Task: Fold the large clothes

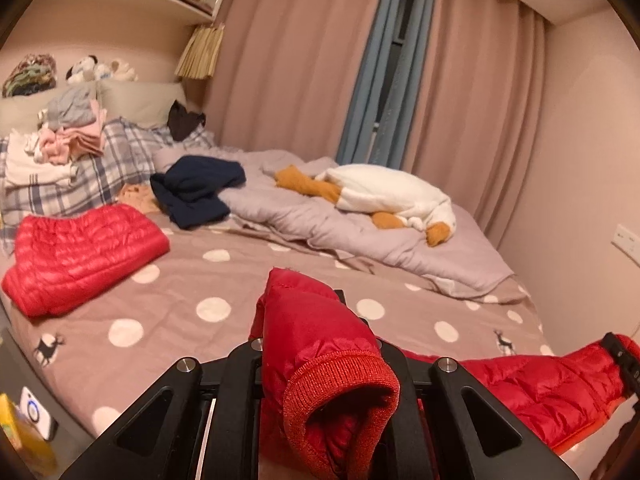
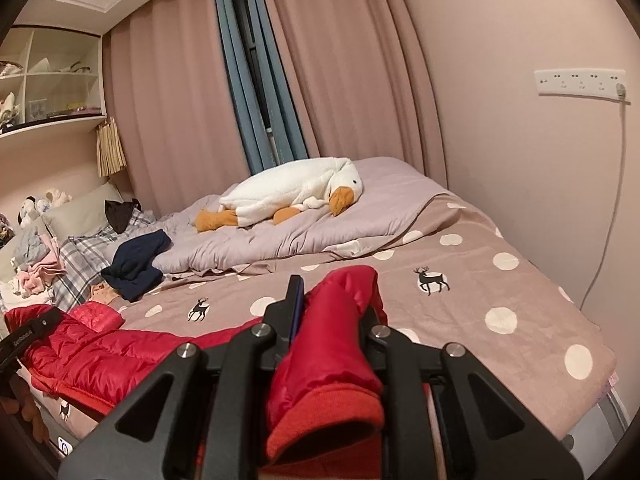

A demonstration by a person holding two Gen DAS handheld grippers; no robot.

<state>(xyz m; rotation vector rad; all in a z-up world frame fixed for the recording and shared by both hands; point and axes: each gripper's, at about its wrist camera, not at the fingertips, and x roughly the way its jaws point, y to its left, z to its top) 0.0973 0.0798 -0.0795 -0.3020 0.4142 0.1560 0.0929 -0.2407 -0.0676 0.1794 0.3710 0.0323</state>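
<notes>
A red puffer jacket (image 1: 532, 392) is stretched between my two grippers above the front edge of the bed. My left gripper (image 1: 308, 320) is shut on one red sleeve with a ribbed cuff (image 1: 344, 384). My right gripper (image 2: 332, 304) is shut on the other sleeve, whose cuff (image 2: 324, 416) hangs toward the camera. The jacket body (image 2: 100, 352) shows at the left of the right wrist view, with the left gripper (image 2: 28, 336) at its far end. The right gripper (image 1: 624, 360) shows at the right edge of the left wrist view.
A folded red puffer garment (image 1: 80, 256) lies on the polka-dot bedspread (image 1: 248, 280). A navy garment (image 1: 196, 192), a goose plush (image 1: 384, 196) on a grey duvet (image 1: 320, 220), and a clothes pile (image 1: 68, 136) lie further back. Curtains and a wall socket strip (image 2: 580, 82) are beyond.
</notes>
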